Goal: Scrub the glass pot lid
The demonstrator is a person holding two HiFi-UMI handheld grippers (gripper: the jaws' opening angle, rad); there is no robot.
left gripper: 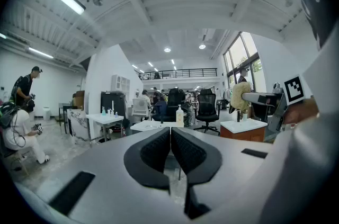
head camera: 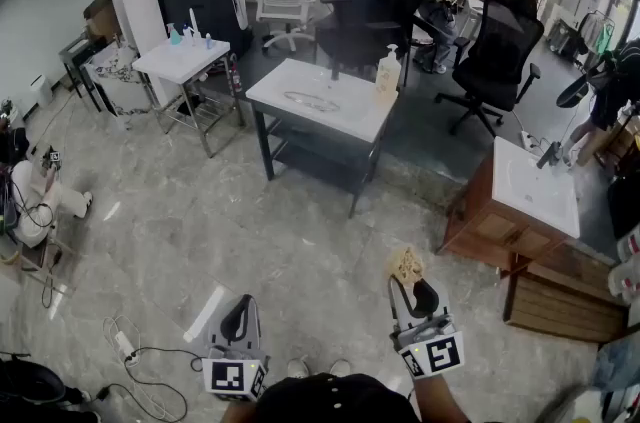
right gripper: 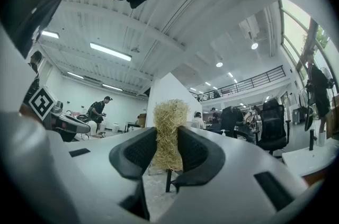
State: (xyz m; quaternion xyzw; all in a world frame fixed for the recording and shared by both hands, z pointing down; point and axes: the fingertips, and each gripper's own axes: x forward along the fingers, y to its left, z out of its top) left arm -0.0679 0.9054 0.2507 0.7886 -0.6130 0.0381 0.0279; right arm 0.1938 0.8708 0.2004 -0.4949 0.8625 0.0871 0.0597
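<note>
Far from the table [head camera: 345, 121] bearing the glass pot lid [head camera: 312, 100], likely fragile, slippery, best steadied by its rim, right gripper [right gripper: 168, 158] pinches a scrubber [right gripper: 168, 133], left gripper [left gripper: 170, 153] pressed together.

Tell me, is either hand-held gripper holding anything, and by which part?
The right hand-held gripper clamps a straw-coloured scrubber by its lower half; the top pokes out past the jaws. The left hand-held gripper is shut on nothing.

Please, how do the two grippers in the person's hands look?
Both the left gripper and the right gripper have pale grey bodies, black curved jaws with ribbed pads, and a cube with black-and-white square markers. The person wears a dark top.
</note>
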